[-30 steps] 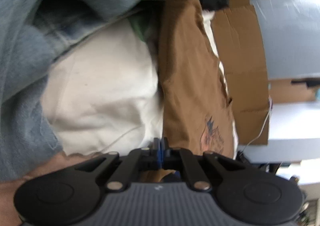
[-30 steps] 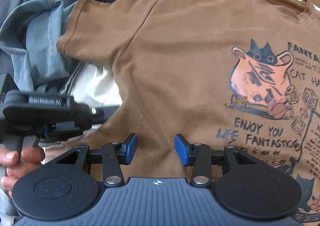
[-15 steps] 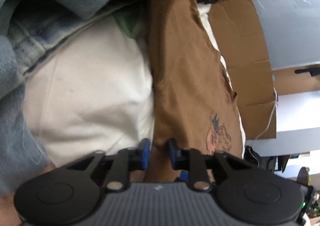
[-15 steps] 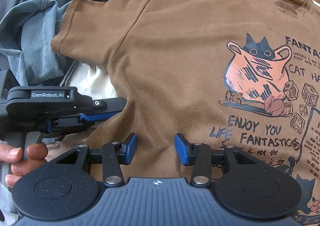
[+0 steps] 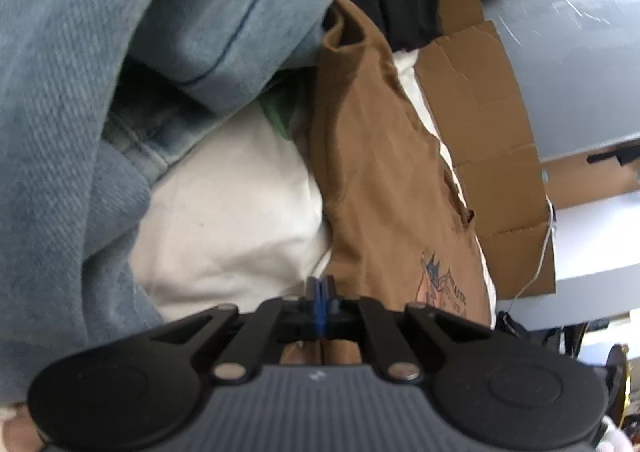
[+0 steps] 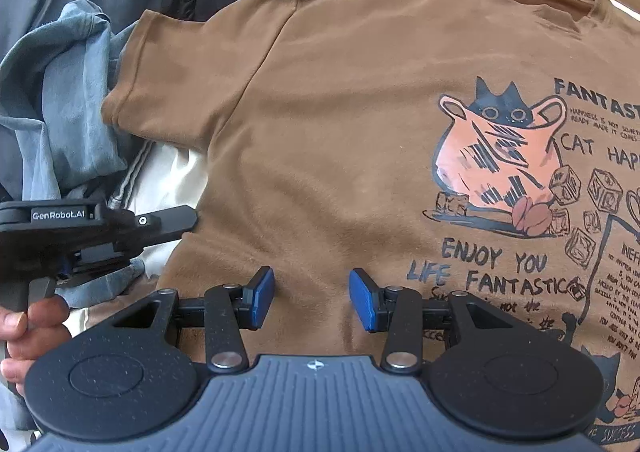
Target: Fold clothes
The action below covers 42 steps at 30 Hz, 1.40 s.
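My left gripper, half a second ago parted around the brown T-shirt's side edge, now has its blue pads pressed together at that edge, though I cannot tell whether cloth is caught; the blue jeans have slid lower in its view; the shirt lies print-up on the cream sheet, unmoved; my right gripper hovers unchanged, jaws apart, holding nothing above the shirt's lower part.

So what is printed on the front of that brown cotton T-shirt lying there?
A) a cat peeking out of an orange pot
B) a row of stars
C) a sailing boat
A: the brown cotton T-shirt shows a black cat in an orange pot, with lettering around it.
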Each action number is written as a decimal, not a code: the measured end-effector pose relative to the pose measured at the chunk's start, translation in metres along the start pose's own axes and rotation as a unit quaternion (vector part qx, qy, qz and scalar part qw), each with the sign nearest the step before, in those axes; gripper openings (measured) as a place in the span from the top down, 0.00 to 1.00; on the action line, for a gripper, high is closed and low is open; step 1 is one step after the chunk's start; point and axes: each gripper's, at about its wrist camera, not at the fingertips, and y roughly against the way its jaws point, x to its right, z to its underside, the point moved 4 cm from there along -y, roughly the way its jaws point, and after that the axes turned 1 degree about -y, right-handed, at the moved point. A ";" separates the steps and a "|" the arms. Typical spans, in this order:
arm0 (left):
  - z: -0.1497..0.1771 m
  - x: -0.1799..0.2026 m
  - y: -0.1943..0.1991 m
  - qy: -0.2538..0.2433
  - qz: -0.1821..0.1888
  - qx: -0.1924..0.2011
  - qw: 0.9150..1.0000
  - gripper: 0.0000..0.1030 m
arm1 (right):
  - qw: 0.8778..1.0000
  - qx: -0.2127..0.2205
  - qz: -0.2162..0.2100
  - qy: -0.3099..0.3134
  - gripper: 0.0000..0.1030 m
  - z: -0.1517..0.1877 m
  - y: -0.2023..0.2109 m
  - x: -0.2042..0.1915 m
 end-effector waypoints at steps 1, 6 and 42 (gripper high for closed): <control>0.001 0.000 0.002 -0.005 -0.004 0.000 1.000 1.00 | 1.000 -0.001 0.000 0.001 0.53 0.001 0.001 0.000; 0.000 0.007 0.011 -0.012 -0.023 0.016 1.000 1.00 | 1.000 -0.005 0.002 -0.004 0.53 0.008 0.010 0.005; 0.019 0.036 0.008 -0.049 -0.201 -0.035 0.978 1.00 | 0.977 0.077 0.080 -0.184 0.48 0.100 0.235 0.165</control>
